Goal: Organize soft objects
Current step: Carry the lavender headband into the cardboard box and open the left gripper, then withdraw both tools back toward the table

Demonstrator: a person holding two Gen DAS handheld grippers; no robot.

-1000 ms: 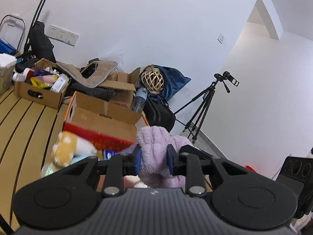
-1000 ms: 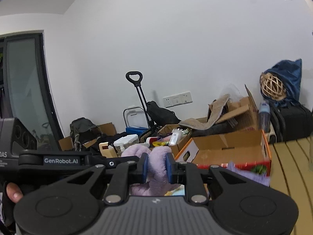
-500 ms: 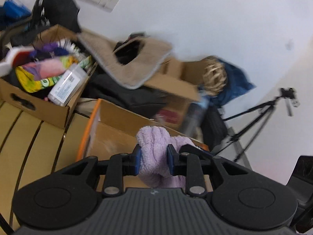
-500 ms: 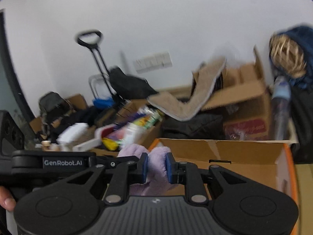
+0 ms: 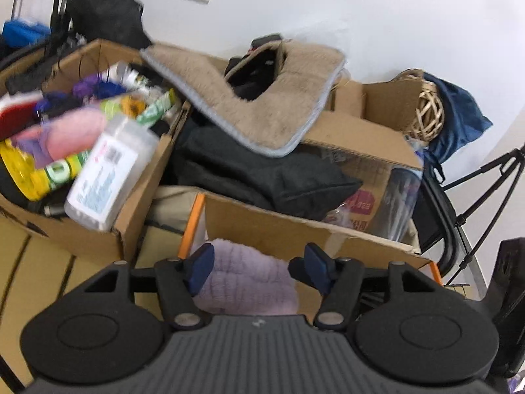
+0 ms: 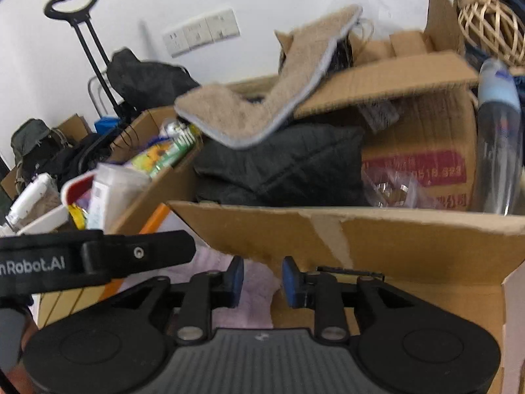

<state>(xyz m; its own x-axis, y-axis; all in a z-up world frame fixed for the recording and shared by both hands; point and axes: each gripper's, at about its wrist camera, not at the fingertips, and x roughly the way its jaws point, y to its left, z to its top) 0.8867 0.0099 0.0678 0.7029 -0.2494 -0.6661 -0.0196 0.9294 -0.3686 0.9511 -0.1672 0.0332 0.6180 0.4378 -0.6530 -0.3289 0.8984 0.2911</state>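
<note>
Crowding white wall (image 5: 377, 16): cardboard boxes (image 5: 328, 239) etc.

Left wrist view: mounted behind the left gripper (image 5: 257, 267), facing forward and downward, close over the open cardboard box (image 5: 295, 229); right wrist view: likewise behind the right gripper (image 6: 262, 280), close to the same box (image 6: 361, 229), from further right; both share the beige mat (image 5: 262, 98) (image 6: 256, 108), black cushion (image 5: 262, 174) (image 6: 285, 164) and wall.
</note>
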